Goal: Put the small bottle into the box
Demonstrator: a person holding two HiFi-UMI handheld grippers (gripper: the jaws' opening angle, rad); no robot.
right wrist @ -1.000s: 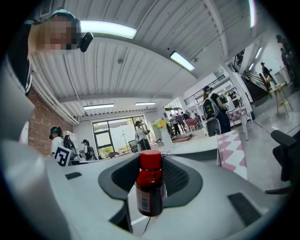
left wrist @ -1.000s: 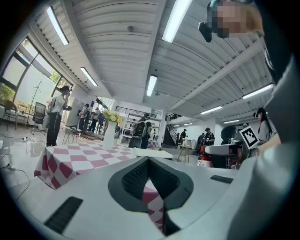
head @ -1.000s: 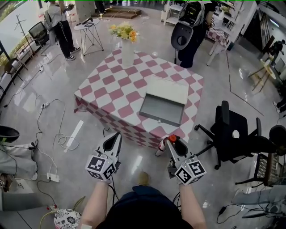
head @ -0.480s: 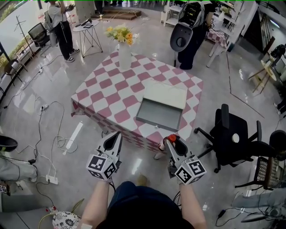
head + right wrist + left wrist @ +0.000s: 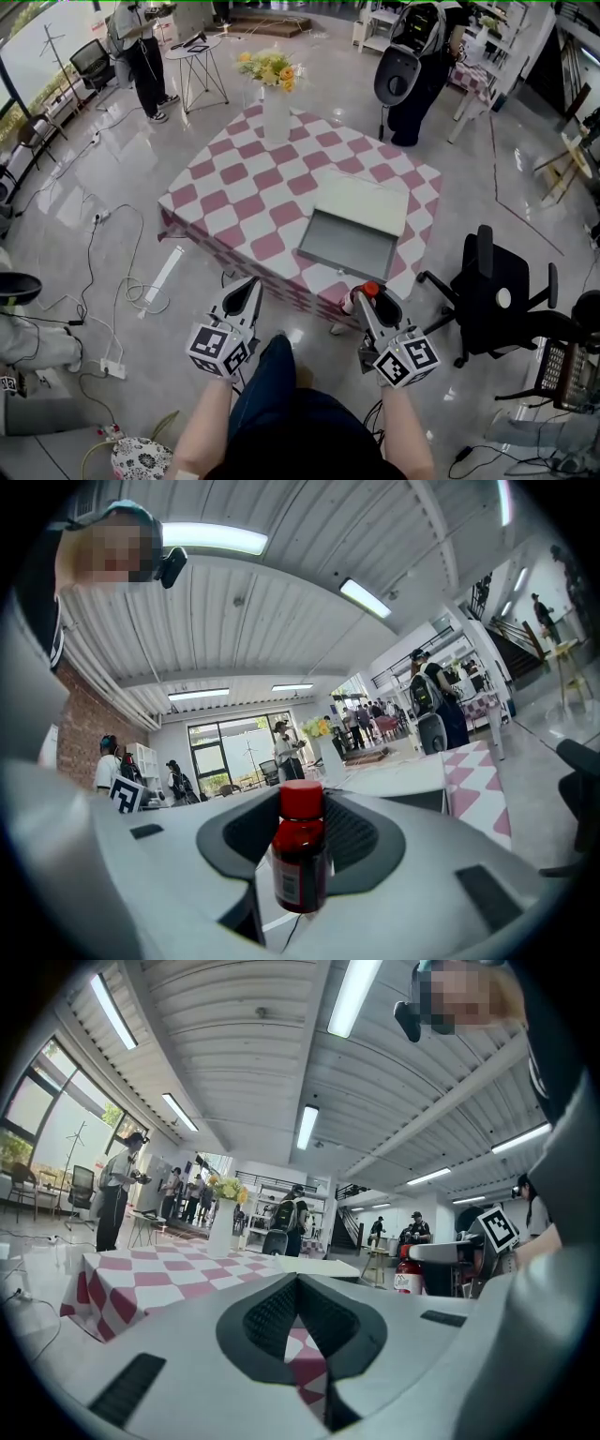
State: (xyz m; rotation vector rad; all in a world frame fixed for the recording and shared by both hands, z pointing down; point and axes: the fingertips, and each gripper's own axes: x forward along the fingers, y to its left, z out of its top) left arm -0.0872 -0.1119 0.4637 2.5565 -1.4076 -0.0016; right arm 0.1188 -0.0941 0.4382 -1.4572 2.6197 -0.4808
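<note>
Right gripper view shows the right gripper (image 5: 302,810) clamped on the small bottle (image 5: 300,869), which stands upright with its red cap (image 5: 302,799) on top, probably so it can go base first into the box (image 5: 345,244). The left gripper (image 5: 242,302) is pinched together and empty, since one hand seems enough. Both hang short of the checked table (image 5: 246,187), where the box lies open near the close edge, its lid (image 5: 359,199) just behind it and well apart from the bottle.

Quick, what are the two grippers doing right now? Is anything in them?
The left gripper is closed, with nothing in it.
The right gripper is closed on the small bottle.
</note>
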